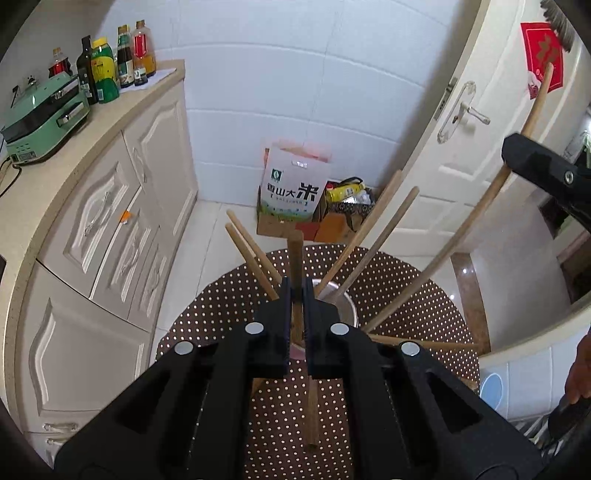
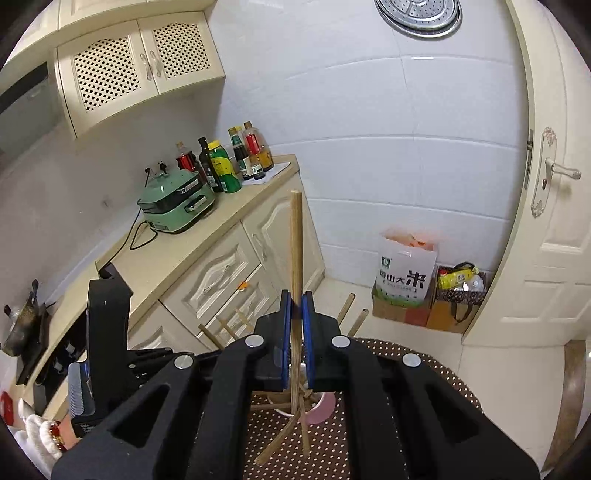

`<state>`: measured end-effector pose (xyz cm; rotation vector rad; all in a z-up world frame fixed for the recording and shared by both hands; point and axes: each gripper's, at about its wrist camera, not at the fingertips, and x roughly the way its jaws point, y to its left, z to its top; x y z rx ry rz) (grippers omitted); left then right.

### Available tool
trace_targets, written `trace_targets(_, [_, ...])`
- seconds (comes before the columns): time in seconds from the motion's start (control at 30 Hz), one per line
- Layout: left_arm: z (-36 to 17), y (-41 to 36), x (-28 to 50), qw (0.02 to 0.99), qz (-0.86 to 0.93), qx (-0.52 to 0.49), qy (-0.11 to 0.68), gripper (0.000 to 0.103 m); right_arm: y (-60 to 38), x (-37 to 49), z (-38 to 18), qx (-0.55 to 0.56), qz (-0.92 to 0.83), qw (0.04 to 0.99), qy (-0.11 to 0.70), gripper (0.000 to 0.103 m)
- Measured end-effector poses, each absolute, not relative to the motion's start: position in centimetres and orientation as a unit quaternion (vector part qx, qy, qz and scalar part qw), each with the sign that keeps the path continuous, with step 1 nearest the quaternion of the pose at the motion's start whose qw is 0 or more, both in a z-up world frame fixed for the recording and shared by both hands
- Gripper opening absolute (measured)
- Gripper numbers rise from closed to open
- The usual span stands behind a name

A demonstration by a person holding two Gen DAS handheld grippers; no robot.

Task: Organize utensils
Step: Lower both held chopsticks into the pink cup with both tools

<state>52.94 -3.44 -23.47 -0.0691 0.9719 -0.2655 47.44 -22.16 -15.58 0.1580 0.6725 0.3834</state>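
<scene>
Chopsticks point(image 1: 373, 236) are the utensils here: in the left wrist view several wooden ones stand splayed in a metal cup point(image 1: 341, 306) on a round table with a brown polka-dot cloth point(image 1: 406, 280). More lie flat on the cloth, one point(image 1: 312, 417) pointing toward the camera under the gripper. The left gripper point(image 1: 295, 291) has its jaws pressed onto a single upright chopstick point(image 1: 295, 254) just in front of the cup. At the right edge the right gripper point(image 1: 546, 170) pinches another long chopstick point(image 1: 480, 218), which slants down toward the cup. Beyond the table stand cream cabinets point(image 1: 110, 236) with a beige counter carrying a green electric cooker point(image 1: 44, 118) and sauce bottles point(image 1: 107, 62). A rice bag point(image 1: 291, 188) sits in a cardboard box on the tiled floor beside a white door point(image 1: 476, 122).

From the right wrist view, the right gripper point(image 2: 296, 310) clamps its blue-padded jaws on an upright chopstick point(image 2: 296, 243). Below it a pink-rimmed cup point(image 2: 317, 410) shows on the dotted cloth point(image 2: 424, 362), with loose chopsticks point(image 2: 280, 439) crossing beside it. Only this view shows the lattice-door wall cabinets point(image 2: 140, 70), a steamer tray point(image 2: 419, 16) hanging on the wall, and the left gripper's body point(image 2: 107, 328) at the left, its jaws hidden from here.
</scene>
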Motion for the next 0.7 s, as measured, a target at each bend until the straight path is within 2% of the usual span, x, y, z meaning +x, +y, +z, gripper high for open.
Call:
trace_targets(0.2, [-24.9, -3.6, 52.9, 0.864, -0.126, -0.035, 0.486, 0.006, -20.9, 47.0, -16.4, 0.036, 0.188, 0.926, 0.324, 0.005])
trace_targets(0.7, [-25.4, -3.3, 52.7, 0.857, -0.122, -0.056, 0.497, 0.007, -19.5, 47.1, -20.4, 0.019, 0.203, 0.902, 0.38, 0.005])
